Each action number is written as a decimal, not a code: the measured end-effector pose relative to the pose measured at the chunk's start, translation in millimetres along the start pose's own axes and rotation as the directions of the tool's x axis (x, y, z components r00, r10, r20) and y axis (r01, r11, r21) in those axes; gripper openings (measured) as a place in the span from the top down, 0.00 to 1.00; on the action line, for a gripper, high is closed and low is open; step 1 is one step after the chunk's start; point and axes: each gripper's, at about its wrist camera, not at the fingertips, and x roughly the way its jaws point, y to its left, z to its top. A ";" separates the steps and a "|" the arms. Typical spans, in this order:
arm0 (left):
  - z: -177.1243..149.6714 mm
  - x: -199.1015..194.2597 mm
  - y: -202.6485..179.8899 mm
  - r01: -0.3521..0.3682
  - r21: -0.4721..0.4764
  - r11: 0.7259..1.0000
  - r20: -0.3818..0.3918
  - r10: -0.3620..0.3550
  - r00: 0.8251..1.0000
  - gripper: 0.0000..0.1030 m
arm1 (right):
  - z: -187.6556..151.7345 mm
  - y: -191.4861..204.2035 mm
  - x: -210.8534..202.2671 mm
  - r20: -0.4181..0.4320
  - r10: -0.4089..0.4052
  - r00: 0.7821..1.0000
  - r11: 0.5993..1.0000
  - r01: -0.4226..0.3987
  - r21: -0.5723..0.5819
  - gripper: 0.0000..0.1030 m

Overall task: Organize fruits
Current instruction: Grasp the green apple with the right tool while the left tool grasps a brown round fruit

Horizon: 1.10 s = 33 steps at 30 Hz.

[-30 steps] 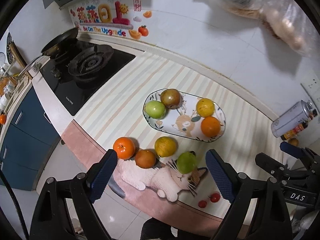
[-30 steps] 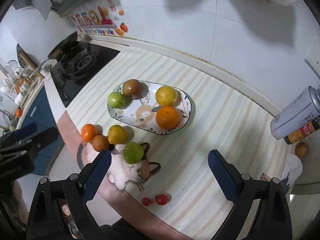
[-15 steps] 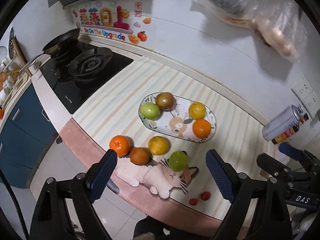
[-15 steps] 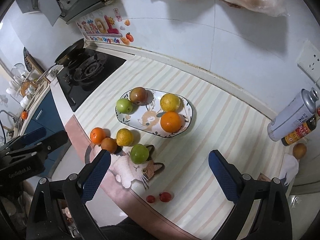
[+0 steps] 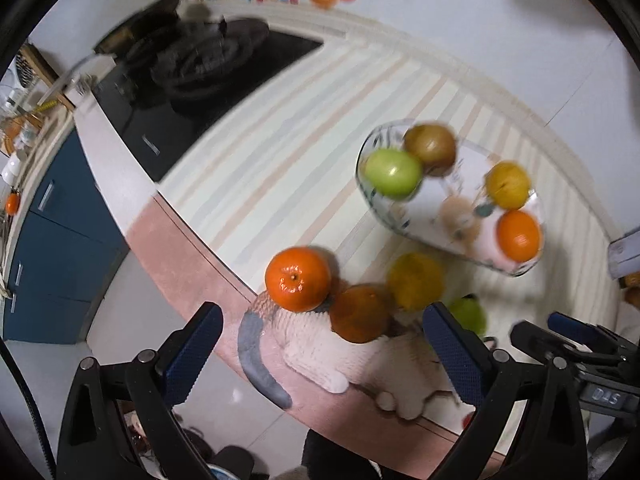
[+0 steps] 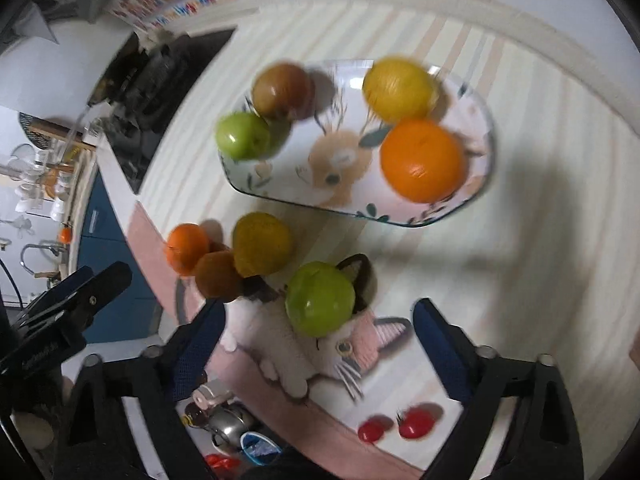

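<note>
Green apple (image 6: 320, 299) sits just beyond right gripper (image 6: 318, 344), centred between closing, empty jaws; left gripper (image 5: 320, 344) opening wide, nearer dark orange (image 5: 360, 313).

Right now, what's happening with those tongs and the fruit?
Left tongs opening, right tongs closing, both empty. Four fruits loose beside plate. Green apple nearest right tongs. Nothing in the way.

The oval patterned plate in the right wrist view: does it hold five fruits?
No, the oval patterned plate holds four fruits: two green or brownish, one yellow, one orange.
</note>
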 end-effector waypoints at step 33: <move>-17.0 73.6 -37.8 0.123 0.148 0.981 -0.175 -0.097 0.980 0.54 | -7.8 -2.2 87.5 -0.170 -0.065 0.983 0.997 0.058 -0.046 0.43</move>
